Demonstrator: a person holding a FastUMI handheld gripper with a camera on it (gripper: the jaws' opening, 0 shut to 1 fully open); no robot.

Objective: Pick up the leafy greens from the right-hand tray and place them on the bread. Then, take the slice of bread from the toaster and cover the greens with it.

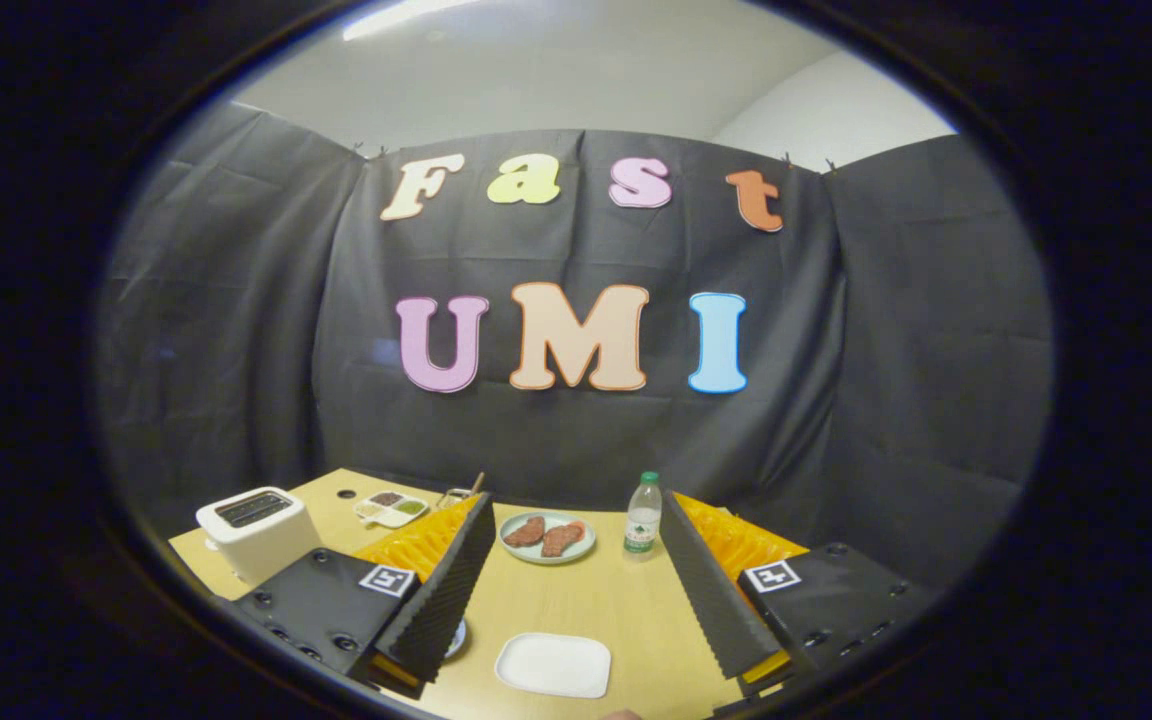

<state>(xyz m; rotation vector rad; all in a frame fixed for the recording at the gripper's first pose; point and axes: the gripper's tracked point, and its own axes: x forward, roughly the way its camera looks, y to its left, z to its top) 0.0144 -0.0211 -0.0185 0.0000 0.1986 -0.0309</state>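
Gripper (576, 590): fingers spread wide apart, holding nothing, raised above the near part of the table (576, 610).

Table: light wood top, set against the booth's black cloth wall.

White tray (553, 664): rectangular with rounded corners, bare, lying between the fingers near the table's front edge.

Plate (547, 537): round, pale, toward the back edge, beyond the gap between the fingers; two reddish-brown slices (546, 535) lie side by side on it. Whether they are bread or meat cannot be told.

Bottle (643, 514): clear plastic, green cap, upright, just right of the plate.

Toaster (257, 532): white, two dark slots on top, at the table's left edge, beside the left finger. Contents of the slots cannot be told.

Divided tray (391, 508): small, at the back left, behind the toaster; one compartment holds something dark, another something green (409, 508), likely the greens, too small to tell.

Small item (458, 494) with a stick-like handle: just right of the divided tray, too small to identify.
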